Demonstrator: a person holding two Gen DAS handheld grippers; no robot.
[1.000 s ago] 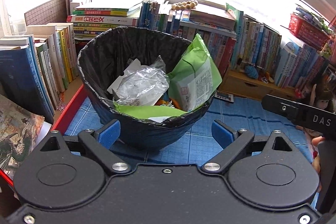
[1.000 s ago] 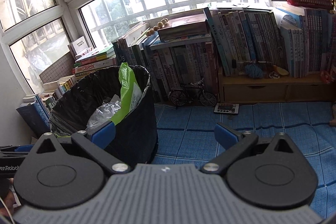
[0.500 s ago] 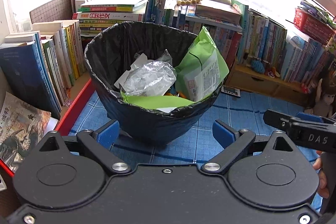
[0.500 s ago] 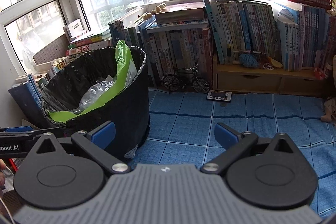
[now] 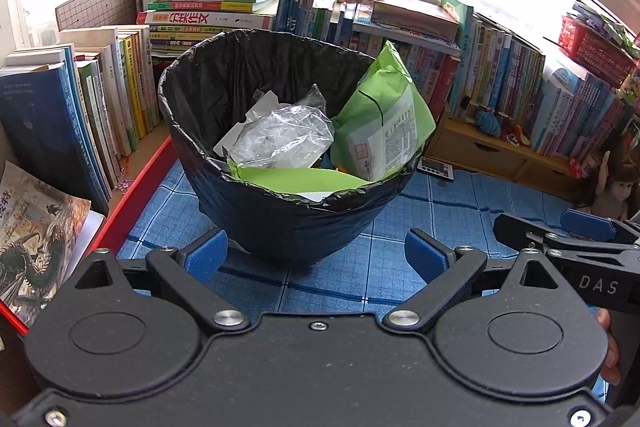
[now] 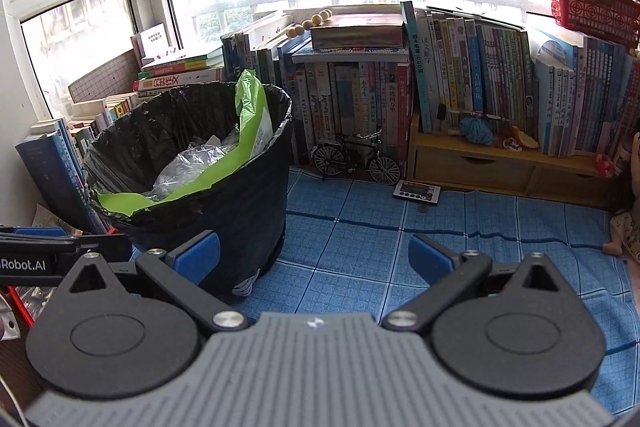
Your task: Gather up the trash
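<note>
A bin with a black liner (image 5: 280, 211) (image 6: 224, 211) stands on the blue mat. Inside it lie a green packet (image 5: 384, 131) (image 6: 252, 115), a crumpled clear plastic bag (image 5: 280, 139) (image 6: 188, 167) and white paper (image 5: 260, 107). My left gripper (image 5: 316, 259) hovers open just in front of the bin, nothing between its blue pads. My right gripper (image 6: 314, 255) is open too, to the right of the bin and empty. Its tip (image 5: 560, 239) shows at the right edge of the left wrist view.
Rows of books (image 6: 460, 79) line the window sill behind the bin and to its left (image 5: 80, 115). A model bicycle (image 6: 356, 159), a small remote (image 6: 416, 193), a wooden drawer shelf (image 6: 500, 167), a red basket (image 6: 592, 7) and a doll (image 5: 612, 187) surround the blue mat (image 6: 400, 247).
Both grippers have drawn back and risen from the bin, which looks smaller and farther. The right gripper now shows lower in the left wrist view. Both stay open.
</note>
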